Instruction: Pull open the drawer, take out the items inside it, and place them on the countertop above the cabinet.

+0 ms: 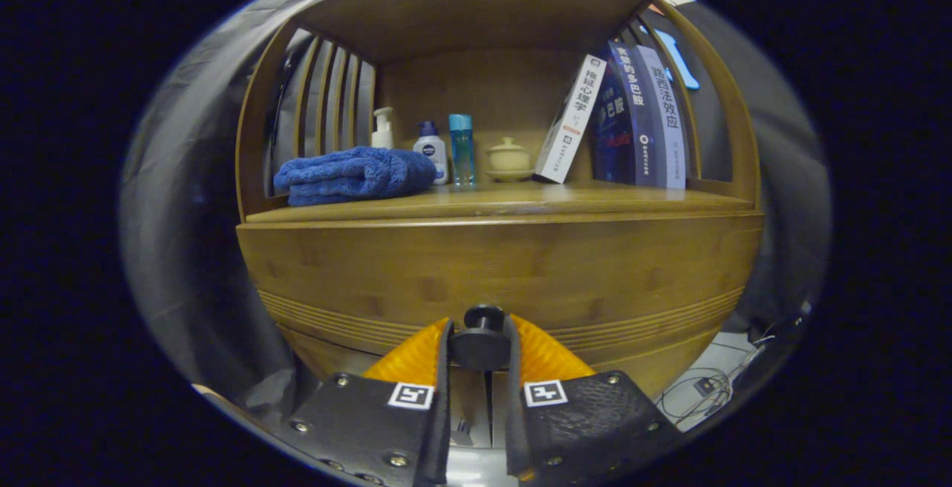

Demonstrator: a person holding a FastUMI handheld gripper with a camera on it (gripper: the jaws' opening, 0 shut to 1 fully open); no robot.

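— Already closed the hand-held gripper point(480, 346) on the drawer knob point(482, 338)? Looked that way: both fingers point(439, 357) pressed against the dark round knob, one on each side, with barely any gap left beyond its width.

— And the drawer point(498, 279) itself?

— Sat directly ahead of the fingers, its wooden front spanning the cabinet just below the counter point(520, 201). Appeared shut, front flush with the frame; contents hidden, so no telling what waited inside.

— How likely to handle?

— Judged stiff and solid: a rigid wood panel on a small hard knob. Probably smooth and a little slippery at the knob, being rounded, so best gripped around its neck or widest part, squarely, and pulled straight back along the fingers' line. Any sideways tug risked slipping off or racking the drawer. Weight unknown; could have dragged if loaded.

— Room above for the items?

— Some. Up beyond the fingers, on the counter: a folded blue towel point(353, 175) off to the left, then a pump bottle point(382, 128), a small white bottle point(430, 151) and a blue bottle point(461, 149) farther back, a lidded cup on a saucer point(509, 158) near the middle, and leaning books point(632, 119) to the right. Bare wood along the front edge seemed the safest landing spot.
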